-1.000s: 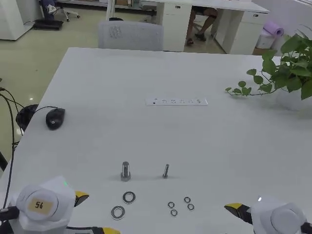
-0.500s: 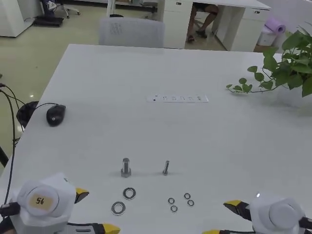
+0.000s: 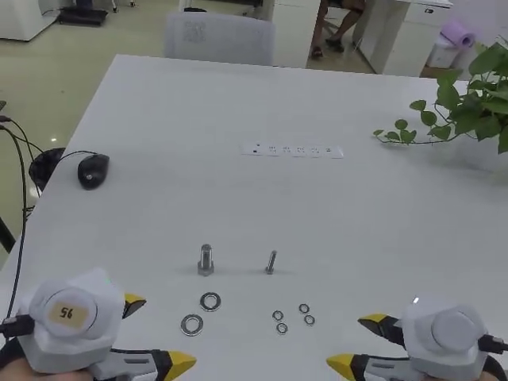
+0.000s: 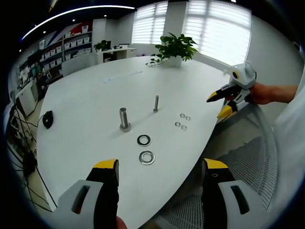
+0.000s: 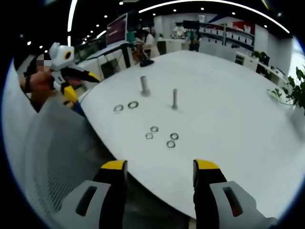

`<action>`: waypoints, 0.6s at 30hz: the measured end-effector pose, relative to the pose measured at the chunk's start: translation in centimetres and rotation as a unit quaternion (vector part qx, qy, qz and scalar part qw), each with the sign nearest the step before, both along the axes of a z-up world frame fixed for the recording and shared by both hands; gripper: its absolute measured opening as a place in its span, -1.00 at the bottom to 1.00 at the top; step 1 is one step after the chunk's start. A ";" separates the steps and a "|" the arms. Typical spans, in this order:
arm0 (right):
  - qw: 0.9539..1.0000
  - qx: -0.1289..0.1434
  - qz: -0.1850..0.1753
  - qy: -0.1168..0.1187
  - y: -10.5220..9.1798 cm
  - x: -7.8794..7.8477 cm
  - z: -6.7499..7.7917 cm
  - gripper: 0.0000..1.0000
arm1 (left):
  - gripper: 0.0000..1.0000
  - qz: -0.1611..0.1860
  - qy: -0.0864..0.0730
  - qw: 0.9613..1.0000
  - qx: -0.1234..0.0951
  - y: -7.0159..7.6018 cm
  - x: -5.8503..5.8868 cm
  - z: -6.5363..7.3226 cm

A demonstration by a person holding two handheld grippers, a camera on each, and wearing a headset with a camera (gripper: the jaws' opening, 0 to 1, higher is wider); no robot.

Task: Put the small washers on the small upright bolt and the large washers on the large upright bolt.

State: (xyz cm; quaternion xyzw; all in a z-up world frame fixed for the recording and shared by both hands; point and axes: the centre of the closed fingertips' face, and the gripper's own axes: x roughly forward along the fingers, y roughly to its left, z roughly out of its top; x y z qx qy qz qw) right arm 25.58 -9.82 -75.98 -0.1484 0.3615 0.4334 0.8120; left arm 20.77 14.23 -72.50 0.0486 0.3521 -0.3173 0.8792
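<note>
Head view: large bolt [image 3: 205,259] stands upright on the white surface [image 3: 357,206], hex head down, shank pointing straight up, long axis vertical. Small bolt [image 3: 271,262] sits at its 3 o'clock, apart from it. It's also upright, axis vertical, tip up.

Two large washers [image 3: 210,301] lie flat at approx 6 o'clock of the large bolt. One is nearer the bolt, the other past it toward 7, close together but not touching. Four small washers [image 3: 304,308] lie flat in a loose cluster at approx 5 o'clock of the small bolt. No washer is on either bolt yet.

Left gripper [image 3: 159,332] is by the near edge, approx 8 o'clock of the large washers. Its jaws are spread wide w/ nothing btwn them. Right gripper [image 3: 354,343] is at approx 4 o'clock of the small washers, jaws likewise wide apart and empty. Neither touches any part.

In the left gripper view both bolts and all the washers lie ahead of the yellow tips, w/ the right gripper over at 2 o'clock.

Elsewhere: mouse [image 3: 93,170] w/ cable at 10 o'clock of the large bolt, well apart. Power strip [image 3: 292,150] is at 12 o'clock of the small bolt, far up the surface. Plant [image 3: 468,103] is at the far right and a chair [image 3: 218,38] at the far edge.
</note>
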 end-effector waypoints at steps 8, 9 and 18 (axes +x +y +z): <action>0.999 -0.029 0.028 0.021 0.7 1.5 -1.1 -0.12 | 0.41 0.006 -0.001 1.000 -0.002 0.1 0.2 0.1; 0.998 -0.045 0.036 0.019 0.7 1.8 -1.5 -0.18 | 0.41 0.007 0.000 1.000 -0.002 0.2 0.2 0.1; 0.995 -0.062 0.064 0.034 2.1 3.5 -3.4 -0.35 | 0.40 0.009 0.001 1.000 -0.003 0.2 0.1 0.0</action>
